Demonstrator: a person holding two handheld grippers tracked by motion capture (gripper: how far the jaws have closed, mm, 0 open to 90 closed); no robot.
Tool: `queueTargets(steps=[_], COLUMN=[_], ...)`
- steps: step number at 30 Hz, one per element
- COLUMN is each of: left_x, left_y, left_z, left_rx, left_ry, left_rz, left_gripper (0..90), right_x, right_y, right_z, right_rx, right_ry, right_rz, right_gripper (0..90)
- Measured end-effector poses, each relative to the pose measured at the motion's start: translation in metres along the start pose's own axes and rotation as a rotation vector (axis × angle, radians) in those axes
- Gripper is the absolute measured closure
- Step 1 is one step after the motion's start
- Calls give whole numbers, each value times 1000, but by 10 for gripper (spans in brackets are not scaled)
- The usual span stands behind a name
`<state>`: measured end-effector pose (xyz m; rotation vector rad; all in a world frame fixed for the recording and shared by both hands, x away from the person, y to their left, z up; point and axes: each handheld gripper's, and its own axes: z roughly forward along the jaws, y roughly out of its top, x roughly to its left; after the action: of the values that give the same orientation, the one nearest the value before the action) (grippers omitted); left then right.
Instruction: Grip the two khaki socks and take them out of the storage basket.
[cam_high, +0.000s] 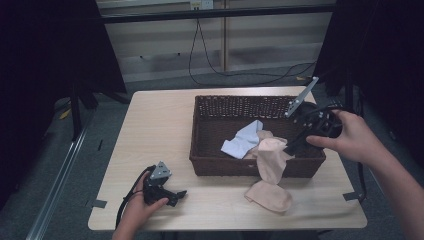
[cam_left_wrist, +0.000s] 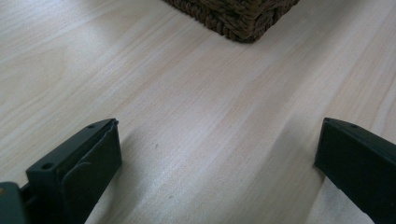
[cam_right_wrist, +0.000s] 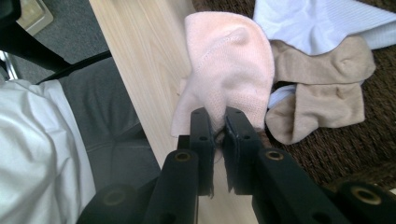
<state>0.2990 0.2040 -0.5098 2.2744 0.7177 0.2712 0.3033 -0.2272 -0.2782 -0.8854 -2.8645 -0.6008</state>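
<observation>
A brown wicker basket (cam_high: 200, 135) stands on the right half of the table. My right gripper (cam_high: 292, 145) is over its front right part, shut on the edge of a pale pink sock (cam_high: 272, 160) that drapes over the front rim. The right gripper view shows the jaws (cam_right_wrist: 218, 121) pinching that pink sock (cam_right_wrist: 229, 60). A second pink sock (cam_high: 270, 196) lies on the table just in front of the basket. My left gripper (cam_high: 177, 195) rests on the table at the front left, open (cam_left_wrist: 219, 140) with bare wood between its jaws.
Inside the basket lie a light blue-white sock (cam_high: 242, 140) and beige socks (cam_right_wrist: 322, 93). The basket's near corner (cam_left_wrist: 238, 18) is ahead of the left gripper. Bare tabletop (cam_high: 150, 130) stretches left of the basket. The table's front edge runs close behind both hands.
</observation>
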Motion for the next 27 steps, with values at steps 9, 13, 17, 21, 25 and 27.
queueTargets(steps=[9,13,17,21,25,27], left_x=[0,0,0,0,0,0], left_y=[0,0,0,0,0,0], left_z=[0,0,0,0,0,0], left_rx=[-1,0,-1,-1,0,-1], left_ry=[-2,1,-1,-2,1,0], left_rz=[-4,1,-3,-3,0,-1], left_gripper=[0,0,0,0,0,0], right_x=[-1,-2,-1,-1,0,0], right_y=[-5,-8,-9,-10,-12,-13], right_z=[25,35,44,53,68,73], right_rx=[14,25,32,39,54,48], right_ry=[-1,1,5,-5,0,3], right_rz=[-1,-2,-5,-17,-23,-7], right_gripper=[826,825,823,821,819,812])
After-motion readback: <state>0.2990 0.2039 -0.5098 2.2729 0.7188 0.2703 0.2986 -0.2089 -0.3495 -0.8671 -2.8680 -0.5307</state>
